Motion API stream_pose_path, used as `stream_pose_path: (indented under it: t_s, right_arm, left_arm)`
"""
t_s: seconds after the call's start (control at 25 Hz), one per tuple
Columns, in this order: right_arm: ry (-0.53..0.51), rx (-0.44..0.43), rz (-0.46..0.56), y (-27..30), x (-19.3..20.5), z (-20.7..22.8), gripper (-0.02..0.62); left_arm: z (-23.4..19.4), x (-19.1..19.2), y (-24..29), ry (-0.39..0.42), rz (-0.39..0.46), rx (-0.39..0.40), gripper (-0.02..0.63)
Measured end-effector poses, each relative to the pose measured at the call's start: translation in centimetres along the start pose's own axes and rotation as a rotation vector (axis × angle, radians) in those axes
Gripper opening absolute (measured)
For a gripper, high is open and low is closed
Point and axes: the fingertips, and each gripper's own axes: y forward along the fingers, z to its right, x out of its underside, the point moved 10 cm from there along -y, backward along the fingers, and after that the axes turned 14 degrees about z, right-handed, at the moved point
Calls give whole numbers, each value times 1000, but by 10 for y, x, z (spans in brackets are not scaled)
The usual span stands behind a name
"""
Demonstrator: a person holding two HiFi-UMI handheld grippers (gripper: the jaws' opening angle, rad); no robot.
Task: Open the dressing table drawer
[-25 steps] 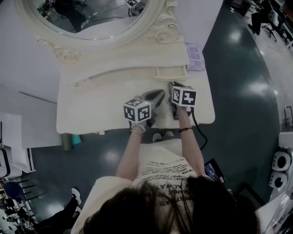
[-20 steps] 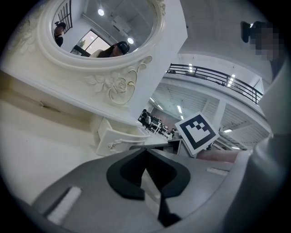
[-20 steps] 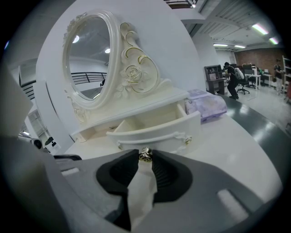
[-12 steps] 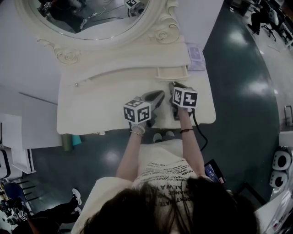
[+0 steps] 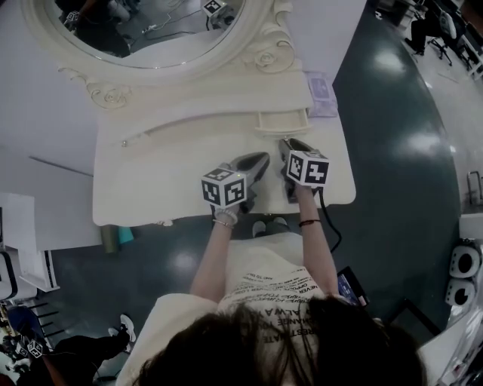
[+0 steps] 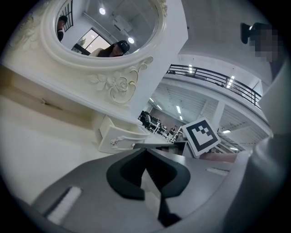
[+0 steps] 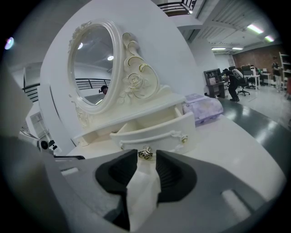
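Far left of the drawer [image 5: 283, 119] there's a wide run of bare cream tabletop [image 5: 151, 181], front edge gently curved, plenty of room to move. Behind and left of the drawer, the oval mirror [image 5: 151, 22] in its carved frame walls off the back.

Closer in, the left hand-held gripper [image 6: 145, 151] hangs over the tabletop just left of and in front of the drawer. Its tips are pressed together and hold nothing.

Now the drawer itself: it's pulled part-way out of the low shelf under the mirror, its curved front jutting over the tabletop. Straight in front of the drawer sits the right hand-held gripper [image 7: 147, 157]. Its jaws are spread and have just been opening. The drawer's small metal knob [image 7: 145, 153] sits in the gap at the tips, pads not clamped on it.

Right of the drawer, a purple tissue pack [image 5: 323, 94] lies at the back, near the drawer's side but apart from it. That's the one thing crowding that flank. Further right of the drawer, the tabletop edge drops to dark green floor [image 5: 400, 188], wide open.
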Motion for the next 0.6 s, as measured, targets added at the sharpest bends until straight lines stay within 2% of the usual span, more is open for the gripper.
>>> stream_pose_path:
  t_s: [0.2, 0.4, 0.6]
  right_arm:
    - [-11, -103, 61, -10, -3, 5, 117]
    - [-65, -188, 94, -21, -6, 0, 100]
    - [-91, -248, 115, -29, -10, -8, 78]
  left_arm:
    - [1, -2, 0, 12, 16, 16, -2]
    - [8, -5, 0, 42, 39, 46, -2]
    - [12, -10, -1, 74, 46, 70, -2]
